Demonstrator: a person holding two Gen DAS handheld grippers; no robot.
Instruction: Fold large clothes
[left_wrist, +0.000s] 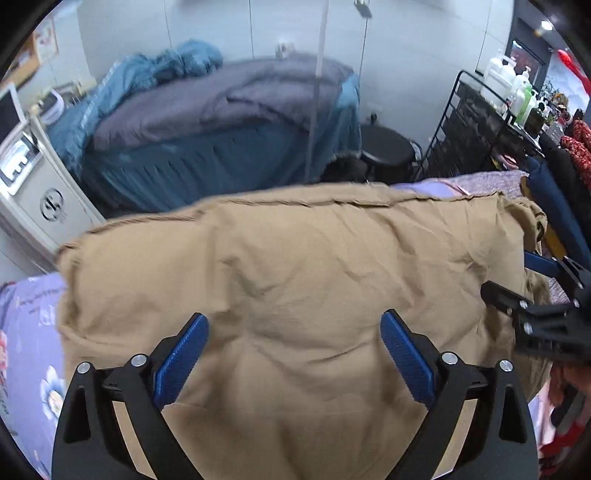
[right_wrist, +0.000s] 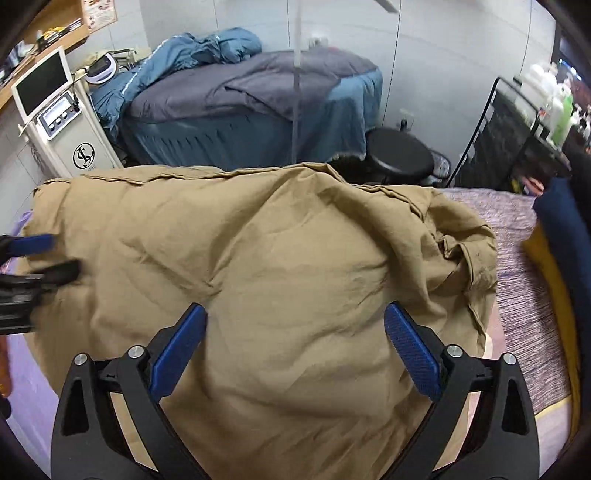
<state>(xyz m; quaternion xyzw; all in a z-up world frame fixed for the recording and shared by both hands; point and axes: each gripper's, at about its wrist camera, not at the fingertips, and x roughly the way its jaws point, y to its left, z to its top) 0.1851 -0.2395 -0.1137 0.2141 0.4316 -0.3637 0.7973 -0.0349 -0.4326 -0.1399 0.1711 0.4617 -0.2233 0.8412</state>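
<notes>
The tan garment (left_wrist: 295, 295) lies spread across the bed (left_wrist: 26, 332), its hemmed far edge running along the bed's far side and its right end bunched toward the purple knit cover (right_wrist: 517, 258). Both the left gripper (left_wrist: 295, 354) and the right gripper (right_wrist: 295, 354) hover above it with fingers spread wide and nothing between them, likely between grasps, the cloth lying free so the next fold edge can be picked.

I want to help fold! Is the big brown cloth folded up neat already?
Folded over, not neat: the brown cloth has doubled hemmed edges along its far side, but wrinkles and a bunched right corner.
</notes>
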